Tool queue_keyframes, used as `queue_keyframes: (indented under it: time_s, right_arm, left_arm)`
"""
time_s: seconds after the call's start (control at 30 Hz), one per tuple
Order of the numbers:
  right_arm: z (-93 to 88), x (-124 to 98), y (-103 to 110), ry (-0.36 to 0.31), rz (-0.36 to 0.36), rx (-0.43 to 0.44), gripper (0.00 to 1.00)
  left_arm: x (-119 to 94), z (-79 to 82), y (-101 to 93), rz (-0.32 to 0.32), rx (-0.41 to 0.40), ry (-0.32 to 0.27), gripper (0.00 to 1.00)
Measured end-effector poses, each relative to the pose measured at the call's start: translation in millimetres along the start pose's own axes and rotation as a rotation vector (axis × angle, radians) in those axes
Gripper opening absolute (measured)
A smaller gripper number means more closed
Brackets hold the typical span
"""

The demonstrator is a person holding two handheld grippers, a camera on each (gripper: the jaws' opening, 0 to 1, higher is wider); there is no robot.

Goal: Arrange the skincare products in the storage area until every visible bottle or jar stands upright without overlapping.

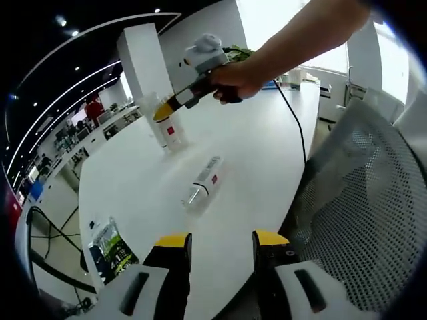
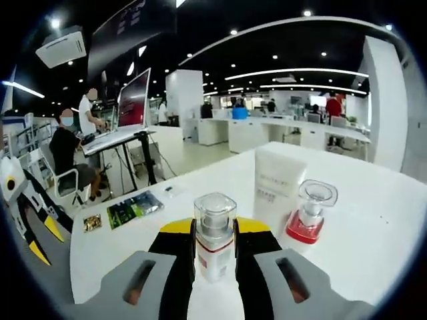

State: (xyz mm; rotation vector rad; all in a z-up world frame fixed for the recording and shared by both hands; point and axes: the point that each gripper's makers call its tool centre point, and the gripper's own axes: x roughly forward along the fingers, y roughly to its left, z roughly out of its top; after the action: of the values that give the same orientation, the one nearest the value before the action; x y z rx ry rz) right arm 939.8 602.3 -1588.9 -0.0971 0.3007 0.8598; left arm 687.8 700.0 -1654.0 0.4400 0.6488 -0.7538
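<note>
In the right gripper view my right gripper (image 2: pixel 215 230) is shut on a small bottle (image 2: pixel 215 240) with a clear cap and a red-banded white label, held upright. Just beyond it stand a white box (image 2: pixel 275 187) and a red-based bottle (image 2: pixel 311 215) with a clear cap. In the left gripper view my left gripper (image 1: pixel 222 239) is open with nothing between its jaws. Ahead of it a clear bottle (image 1: pixel 202 183) lies on its side on the white table (image 1: pixel 253 147). Farther off, a person's hand carries the right gripper (image 1: pixel 165 112) down onto the standing products (image 1: pixel 171 132).
A green packet (image 2: pixel 133 207) and a small brown packet (image 2: pixel 93 222) lie near the table's edge; the green packet (image 1: pixel 110 247) is also left of my left jaws. A grey mesh chair (image 1: pixel 363 200) stands at the right. A black cable (image 1: pixel 293 127) crosses the table.
</note>
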Motion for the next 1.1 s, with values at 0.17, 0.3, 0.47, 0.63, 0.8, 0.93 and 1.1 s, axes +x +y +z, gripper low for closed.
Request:
queue_keyframes:
  time_s: [0.17, 0.3, 0.47, 0.63, 0.8, 0.93, 1.1]
  right_arm:
    - [-3.1, 4.2, -4.2, 0.0, -0.003, -0.015, 0.19]
    - [-8.1, 8.7, -7.0, 0.016, -0.005, -0.036, 0.19]
    - [-10.9, 11.7, -8.1, 0.009, -0.009, -0.059, 0.19]
    - [-19.2, 15.8, -8.5, 0.024, -0.007, -0.071, 0.19]
    - [-24.5, 18.4, -9.2, 0.029, -0.009, -0.071, 0.19]
    - [-25.5, 19.6, -10.2, 0.023, -0.012, -0.07, 0.19]
    - [-28.1, 20.9, -13.9, 0.026, -0.016, -0.082, 0.19]
  left_arm:
    - [-0.1, -0.2, -0.1, 0.0, 0.005, 0.002, 0.37]
    - [0.0, -0.5, -0.7, -0.002, 0.007, 0.003, 0.37]
    - [0.2, -1.0, -0.6, -0.002, 0.003, 0.006, 0.37]
    - [0.3, -1.5, -0.3, 0.0, 0.007, 0.009, 0.36]
    - [0.5, -2.3, 0.5, 0.004, 0.007, 0.011, 0.36]
    - [0.8, -2.9, 0.1, 0.003, 0.009, 0.015, 0.35]
    - [0.9, -3.6, -0.1, 0.001, 0.008, 0.018, 0.34]
